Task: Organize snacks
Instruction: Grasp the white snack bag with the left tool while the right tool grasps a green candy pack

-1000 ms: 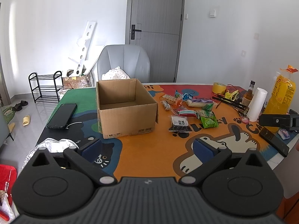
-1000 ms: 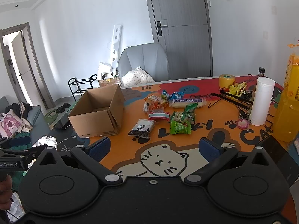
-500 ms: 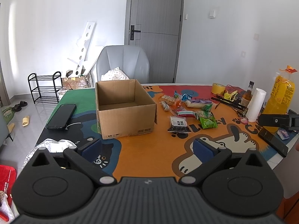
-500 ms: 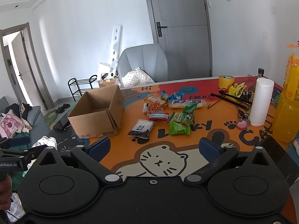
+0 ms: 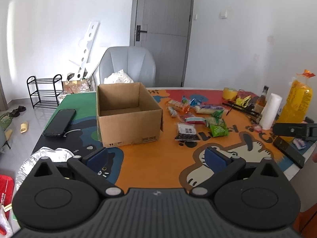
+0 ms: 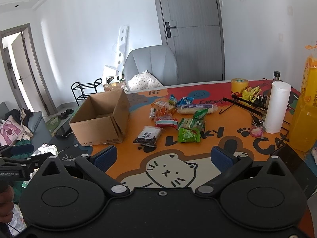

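Note:
An open, empty cardboard box (image 5: 127, 115) (image 6: 103, 119) stands on the cartoon table mat. Right of it lies a loose pile of snack packets: a black packet (image 5: 186, 131) (image 6: 148, 135), green packets (image 5: 218, 128) (image 6: 189, 132), a red-and-white one (image 6: 166, 122), a long white-and-purple pack (image 6: 197, 108) and blue ones (image 6: 182, 100). My left gripper (image 5: 156, 156) is open and empty, held above the near table edge, in front of the box. My right gripper (image 6: 163, 156) is open and empty, near the front edge, in front of the snacks.
A black phone (image 5: 60, 122) lies left of the box. A paper towel roll (image 6: 277, 107), yellow bottles (image 6: 306, 117), a tape roll (image 6: 239, 85) and black hangers (image 6: 243, 105) crowd the right side. A grey chair (image 5: 127, 65) stands behind the table. Crumpled foil (image 5: 42, 156) sits at the near left.
Both views have shifted only slightly; the left gripper has drawn back a little from the table. Nothing was grasped or moved.

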A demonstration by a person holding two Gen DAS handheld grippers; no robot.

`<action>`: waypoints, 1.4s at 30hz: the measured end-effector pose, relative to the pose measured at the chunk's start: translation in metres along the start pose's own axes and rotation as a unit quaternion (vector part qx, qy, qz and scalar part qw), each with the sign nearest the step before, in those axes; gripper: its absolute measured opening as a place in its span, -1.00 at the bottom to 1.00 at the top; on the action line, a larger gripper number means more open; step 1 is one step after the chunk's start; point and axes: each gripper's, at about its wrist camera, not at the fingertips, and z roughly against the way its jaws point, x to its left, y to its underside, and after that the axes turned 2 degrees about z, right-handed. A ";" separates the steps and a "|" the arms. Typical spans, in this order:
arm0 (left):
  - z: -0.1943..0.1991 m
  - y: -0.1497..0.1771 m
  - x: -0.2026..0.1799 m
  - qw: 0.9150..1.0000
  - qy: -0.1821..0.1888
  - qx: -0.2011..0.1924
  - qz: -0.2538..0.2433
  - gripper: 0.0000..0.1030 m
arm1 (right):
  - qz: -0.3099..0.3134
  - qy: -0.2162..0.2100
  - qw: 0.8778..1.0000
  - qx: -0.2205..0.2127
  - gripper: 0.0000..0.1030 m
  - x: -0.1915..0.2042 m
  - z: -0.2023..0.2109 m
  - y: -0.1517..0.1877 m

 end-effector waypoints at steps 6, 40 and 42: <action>-0.025 -0.004 0.000 1.000 -0.003 0.006 0.003 1.00 | -0.008 0.013 1.000 0.004 1.00 -0.012 -0.017 0.001; -0.181 -0.030 -0.050 0.995 0.080 0.060 0.001 0.91 | -0.067 -0.017 0.996 0.050 1.00 -0.076 -0.147 -0.013; -0.191 -0.030 -0.051 0.994 0.083 0.070 0.007 0.81 | -0.063 -0.013 0.996 0.055 1.00 -0.076 -0.155 -0.014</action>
